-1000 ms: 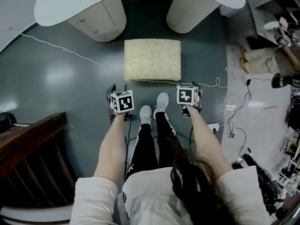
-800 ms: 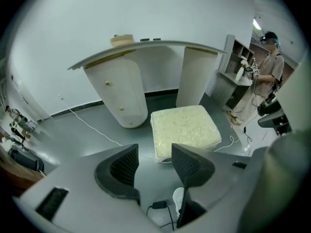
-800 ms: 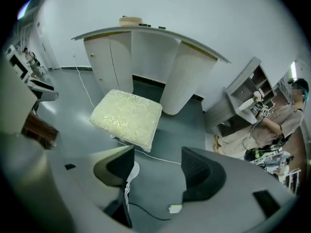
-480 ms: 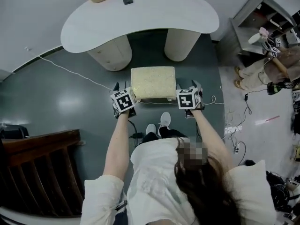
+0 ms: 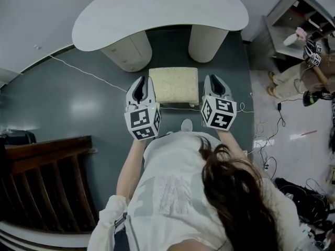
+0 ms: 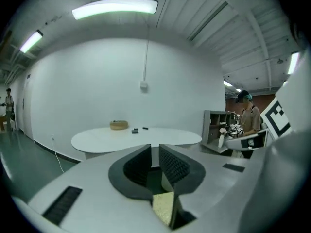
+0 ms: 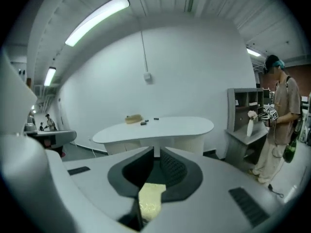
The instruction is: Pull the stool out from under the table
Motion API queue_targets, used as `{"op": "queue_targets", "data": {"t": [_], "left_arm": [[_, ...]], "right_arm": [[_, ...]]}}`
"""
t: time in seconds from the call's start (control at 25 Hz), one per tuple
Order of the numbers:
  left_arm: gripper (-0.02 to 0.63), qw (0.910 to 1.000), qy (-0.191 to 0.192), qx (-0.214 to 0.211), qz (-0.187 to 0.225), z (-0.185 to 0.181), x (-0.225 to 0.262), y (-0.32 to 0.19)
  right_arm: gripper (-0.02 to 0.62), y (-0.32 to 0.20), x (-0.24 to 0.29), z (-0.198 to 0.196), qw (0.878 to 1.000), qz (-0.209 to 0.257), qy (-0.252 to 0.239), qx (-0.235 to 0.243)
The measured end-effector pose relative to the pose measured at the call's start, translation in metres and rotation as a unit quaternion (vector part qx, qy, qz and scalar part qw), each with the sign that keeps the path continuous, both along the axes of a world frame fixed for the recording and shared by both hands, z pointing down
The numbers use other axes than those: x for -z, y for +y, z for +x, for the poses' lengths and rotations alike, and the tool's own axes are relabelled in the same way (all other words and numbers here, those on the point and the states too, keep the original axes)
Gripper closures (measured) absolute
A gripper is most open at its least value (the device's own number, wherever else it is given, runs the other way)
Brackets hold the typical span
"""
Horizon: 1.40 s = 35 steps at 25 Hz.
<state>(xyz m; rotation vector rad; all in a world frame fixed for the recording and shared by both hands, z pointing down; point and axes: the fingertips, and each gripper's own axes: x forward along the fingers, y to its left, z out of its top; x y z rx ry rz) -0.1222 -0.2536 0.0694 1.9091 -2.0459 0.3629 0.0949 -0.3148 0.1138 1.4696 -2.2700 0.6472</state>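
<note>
Clearly, from the head view: stool (image 5: 174, 85) standing on the dark floor (image 5: 63, 98), clear of the white table's (image 5: 157, 14) edge, just in front of its 2 rounded legs and close ahead of the person's shoe (image 5: 187, 124). Left gripper (image 5: 142, 82) and right gripper (image 5: 214, 83) up in the air, 1 at each side of the stool as pictured, neither touching it. Both tapering to a point, nothing carried.

Next, from the left gripper view: jaws drawn nearly together, having just been closing, only a thin slit between the ribbed pads, nothing caught in it. Points across the room at the table, with a bowl (image 6: 118, 125) and some small dark items on top. Shows a corner of the stool far below, through the gap behind the jaws.

Then, from the right gripper view: same narrow setting, jaws likewise just closing down, slit empty. Looks over the table too; catches a patch of the stool's pale top beneath. Also takes in a person (image 7: 279, 120) standing by a grey shelf (image 7: 245, 106) at the right.

As for progress: seems finished. Stool judged fully out from beneath the table, upright and square to the person. Grippers off it and high above it. Leaves nothing obvious to do, barring a wish for the stool to sit farther out; cannot tell from these pictures how far out is wanted.
</note>
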Motion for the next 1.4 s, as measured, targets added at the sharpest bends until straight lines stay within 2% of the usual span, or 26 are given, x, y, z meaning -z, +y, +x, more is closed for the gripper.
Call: {"op": "queue_targets", "data": {"t": [0.12, 0.24, 0.44, 0.76, 1.4], "left_arm": [[0.566, 0.999, -0.019, 0.009, 0.039, 0.006, 0.026, -0.003], [0.578, 0.997, -0.03, 0.013, 0.07, 0.014, 0.045, -0.011], [0.58, 0.9958, -0.045, -0.012, 0.079, 0.036, 0.047, -0.02], [0.58, 0.9966, -0.035, -0.025, 0.07, 0.053, 0.044, -0.035], [0.58, 0.9978, -0.032, -0.026, 0.052, 0.06, 0.034, -0.042]], "right_arm": [[0.556, -0.005, 0.035, -0.002, 0.998, 0.047, -0.032, 0.011], [0.565, -0.011, 0.063, 0.002, 0.995, 0.095, -0.037, 0.012], [0.566, -0.013, 0.087, 0.002, 0.989, 0.147, -0.029, 0.02], [0.566, -0.014, 0.088, 0.005, 0.989, 0.14, -0.031, 0.037], [0.566, -0.019, 0.076, 0.012, 0.99, 0.127, -0.033, 0.045]]}}
